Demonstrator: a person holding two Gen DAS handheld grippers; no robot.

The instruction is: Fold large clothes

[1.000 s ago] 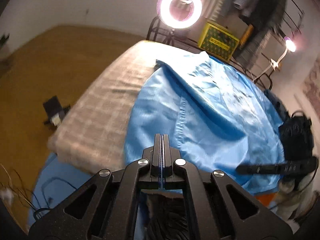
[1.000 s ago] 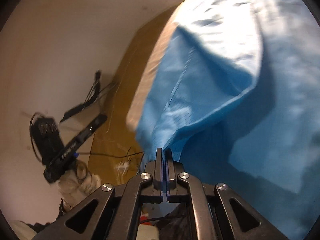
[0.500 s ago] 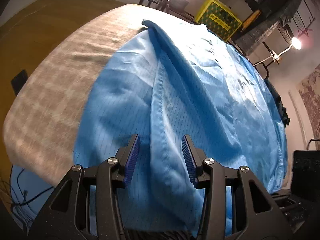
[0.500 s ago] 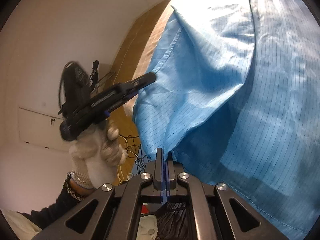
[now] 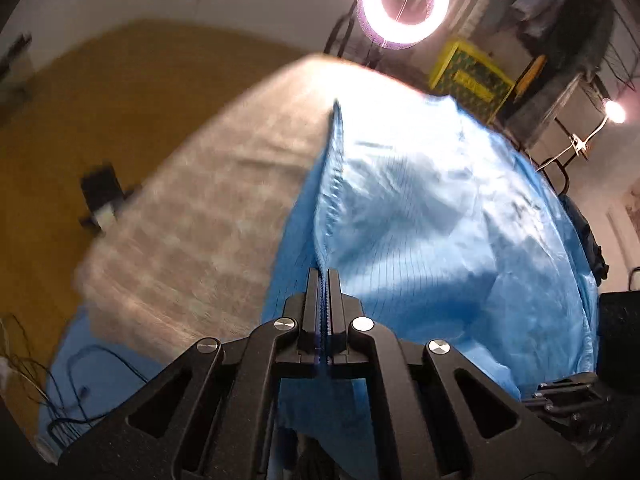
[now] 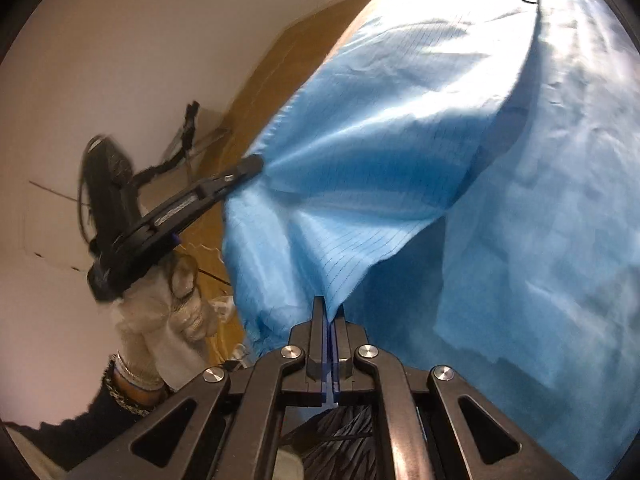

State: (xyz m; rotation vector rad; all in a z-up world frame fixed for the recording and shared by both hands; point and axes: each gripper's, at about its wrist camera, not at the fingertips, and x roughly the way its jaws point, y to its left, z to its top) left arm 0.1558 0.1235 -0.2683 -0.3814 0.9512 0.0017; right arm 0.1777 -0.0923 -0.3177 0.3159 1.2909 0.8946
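Observation:
A large light-blue garment (image 5: 440, 220) with a fine grid pattern lies over a beige checked bed (image 5: 208, 216). My left gripper (image 5: 323, 276) is shut on a seamed edge of the garment and holds it lifted off the bed. My right gripper (image 6: 330, 308) is shut on another edge of the same garment (image 6: 440, 140), which hangs taut between the two. The left gripper also shows in the right wrist view (image 6: 240, 172), held by a gloved hand (image 6: 168, 320), pinching the cloth at its left edge.
A lit ring light (image 5: 404, 4) stands past the far end of the bed, with a yellow crate (image 5: 468, 76) and a clothes rack (image 5: 572, 20) beside it. A small black device (image 5: 102, 196) sits on the brown floor at left. Cables (image 5: 60, 392) lie near the bed's front corner.
My left gripper, open over the flat garment half a second ago, has closed on its seamed edge and lifted it. My right gripper has stayed shut on its edge.

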